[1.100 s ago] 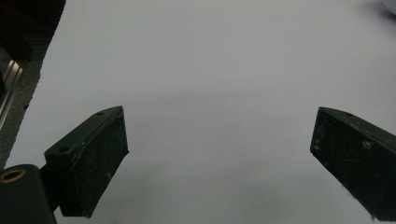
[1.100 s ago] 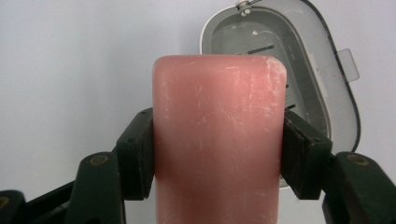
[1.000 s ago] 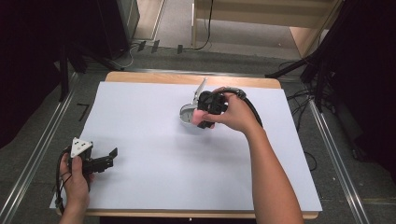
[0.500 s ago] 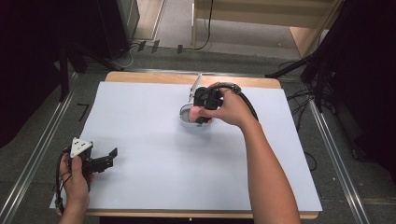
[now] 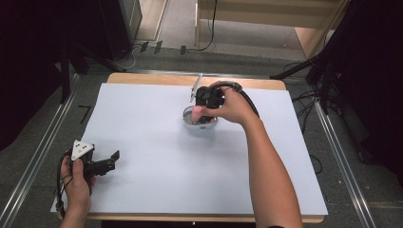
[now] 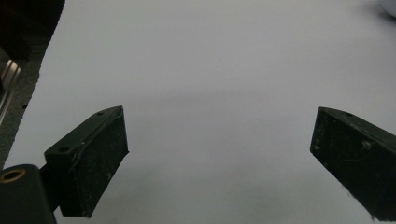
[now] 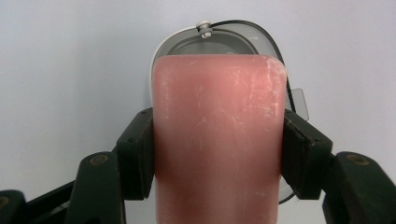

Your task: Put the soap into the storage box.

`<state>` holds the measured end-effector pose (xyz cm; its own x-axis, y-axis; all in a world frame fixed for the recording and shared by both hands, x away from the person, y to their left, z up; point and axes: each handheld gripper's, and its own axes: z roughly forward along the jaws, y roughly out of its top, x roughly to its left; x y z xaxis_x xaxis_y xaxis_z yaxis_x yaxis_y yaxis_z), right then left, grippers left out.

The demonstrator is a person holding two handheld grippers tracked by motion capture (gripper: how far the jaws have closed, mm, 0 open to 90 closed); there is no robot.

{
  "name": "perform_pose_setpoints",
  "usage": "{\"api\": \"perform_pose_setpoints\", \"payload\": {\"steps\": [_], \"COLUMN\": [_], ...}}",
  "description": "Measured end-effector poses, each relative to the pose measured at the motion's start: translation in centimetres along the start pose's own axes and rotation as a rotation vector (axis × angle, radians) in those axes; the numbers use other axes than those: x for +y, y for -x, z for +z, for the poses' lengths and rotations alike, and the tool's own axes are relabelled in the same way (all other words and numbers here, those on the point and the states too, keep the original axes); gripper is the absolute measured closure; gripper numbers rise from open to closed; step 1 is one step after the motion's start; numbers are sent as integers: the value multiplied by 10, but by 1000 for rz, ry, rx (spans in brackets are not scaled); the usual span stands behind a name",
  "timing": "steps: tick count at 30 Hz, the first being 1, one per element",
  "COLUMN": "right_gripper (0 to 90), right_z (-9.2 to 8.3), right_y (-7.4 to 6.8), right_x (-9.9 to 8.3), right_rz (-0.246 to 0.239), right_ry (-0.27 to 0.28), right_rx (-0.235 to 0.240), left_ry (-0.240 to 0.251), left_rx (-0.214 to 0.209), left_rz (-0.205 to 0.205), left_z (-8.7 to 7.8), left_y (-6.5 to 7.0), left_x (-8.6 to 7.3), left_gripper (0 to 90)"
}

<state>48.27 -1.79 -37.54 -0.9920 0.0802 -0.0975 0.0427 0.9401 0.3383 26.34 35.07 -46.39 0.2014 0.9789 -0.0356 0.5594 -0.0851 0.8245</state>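
White paper-covered table (image 5: 157, 185) under dim surroundings. Lower left of the high view: left gripper (image 5: 108, 160), jaws spread wide, nothing between. Centre, farther up: right gripper (image 7: 218, 154) clamped on a pink, scuffed plastic cylinder (image 7: 217, 140), poised over a round white container with clear hinged lid (image 5: 199, 124). Likely risk: off-centre descent, catching the rim, tipping the container.

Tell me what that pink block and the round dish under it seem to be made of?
The pink block, clamped between the right gripper's jaws, looks like matte rubber or soft plastic: dull, with fine whitish scuffs and rounded corners. The round dish looks like hard white plastic with a grey inner face and a dark rim band, perhaps a small scale; I can't be sure.
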Motion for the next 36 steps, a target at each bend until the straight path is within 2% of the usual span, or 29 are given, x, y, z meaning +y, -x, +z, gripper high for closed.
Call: {"api": "perform_pose_setpoints", "payload": {"steps": [3,7,11,12,14,16,17,18,20,24,26,32,34,36], "right_gripper": [386,386,386,386,386,386,386,386,386,385,385,383,381,392], "right_z": [2,4,8,8,10,11,12,13,13,16,16,17,15,11], "right_y": [3,5,8,8,10,10,12,12,11,13,13,14,14,15], "right_x": [0,-2,-1,-1,-1,0,0,1,2,2,2,1,1,1], "right_rz": [-13,-5,-39,-34,-54,-48,-66,-67,-56,-83,-69,-78,-62,-55], "right_ry": [0,-3,4,-2,13,9,20,18,1,6,-4,-5,4,37], "right_rx": [0,1,-1,3,12,30,22,34,36,19,23,19,21,16], "left_ry": [1,0,1,1,1,1,1,2,1,1,1,1,1,1], "left_rx": [0,-1,-1,-2,-3,-2,-3,-2,-3,-2,-2,-2,-1,-3], "left_rz": [0,0,0,0,-1,-1,-1,-1,-2,-2,-2,-2,-2,-2], "left_z": [0,0,0,0,0,0,0,0,0,0,0,0,0,0], "left_y": [0,0,0,0,0,0,0,0,0,0,0,0,0,0], "left_x": [0,0,0,0,0,0,0,0,0,0,0,0,0,0], "left_gripper": [46,46,46,46,46,46,46,46,46,46,46,46,46,46]}}
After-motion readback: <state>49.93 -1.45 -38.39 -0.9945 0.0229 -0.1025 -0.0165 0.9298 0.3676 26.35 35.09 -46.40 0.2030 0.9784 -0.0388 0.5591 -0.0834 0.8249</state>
